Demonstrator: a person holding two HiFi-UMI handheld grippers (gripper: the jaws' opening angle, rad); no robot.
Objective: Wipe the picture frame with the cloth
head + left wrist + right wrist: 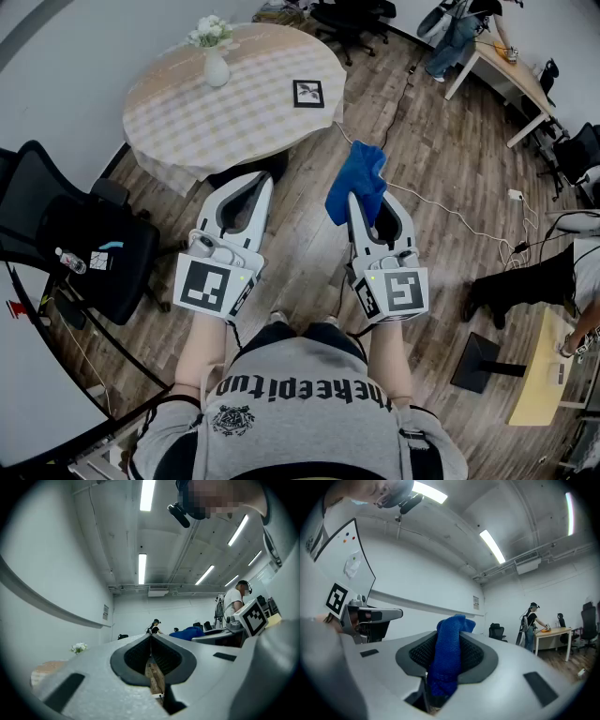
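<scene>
Blue cloth point(358, 176) is pinched in the right gripper point(367, 211). The right gripper view shows the jaws closed onto it, the cloth point(447, 663) bunched between the pads, with a fold sticking up past the tips of the right gripper point(449, 641). The left gripper point(262, 183) holds nothing. In its own view the jaws of the left gripper point(151, 638) are pressed together, with only floor visible through the gap behind them. Both grippers are held side by side in the air over the wooden floor point(441, 159), in front of the person's body.

The picture frame point(308, 93) lies flat near the right edge of the round worktop point(178, 112), ahead of the grippers and well apart from both. The worktop has a pale checked cover. A white vase with flowers point(214, 52) stands on its far side. A black chair point(84, 234) sits to the left.
</scene>
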